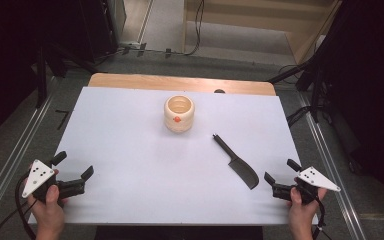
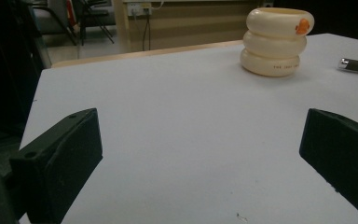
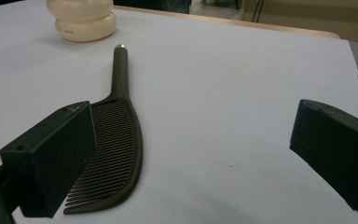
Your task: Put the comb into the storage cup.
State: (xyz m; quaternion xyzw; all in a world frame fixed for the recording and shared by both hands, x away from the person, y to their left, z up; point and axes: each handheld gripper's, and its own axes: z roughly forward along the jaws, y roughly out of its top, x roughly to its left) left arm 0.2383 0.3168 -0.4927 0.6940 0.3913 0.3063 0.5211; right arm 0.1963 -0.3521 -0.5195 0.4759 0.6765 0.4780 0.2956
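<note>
A cream ringed cup (image 1: 179, 114) with an orange mark stands upright on the white tabletop (image 1: 130, 160), toward the far middle. A dark comb (image 1: 237, 162) lies flat to its near right, handle pointing at the cup. My left gripper (image 1: 74, 166) rests open at the near left corner, nothing between its jaws. My right gripper (image 1: 281, 170) is open at the near right, just right of the comb's toothed end. In the left gripper view the left gripper (image 2: 200, 154) faces the cup (image 2: 276, 42) and the comb's handle tip (image 2: 356, 65). In the right gripper view the comb (image 3: 114, 149) lies beside the right gripper's (image 3: 193, 154) left jaw, with the cup (image 3: 81, 18) beyond.
A bare wooden strip (image 1: 180, 82) runs along the table's far edge. Metal rails (image 1: 10, 165) flank the table on the floor at both sides. Cables and dark stands (image 1: 315, 85) sit beyond the far corners.
</note>
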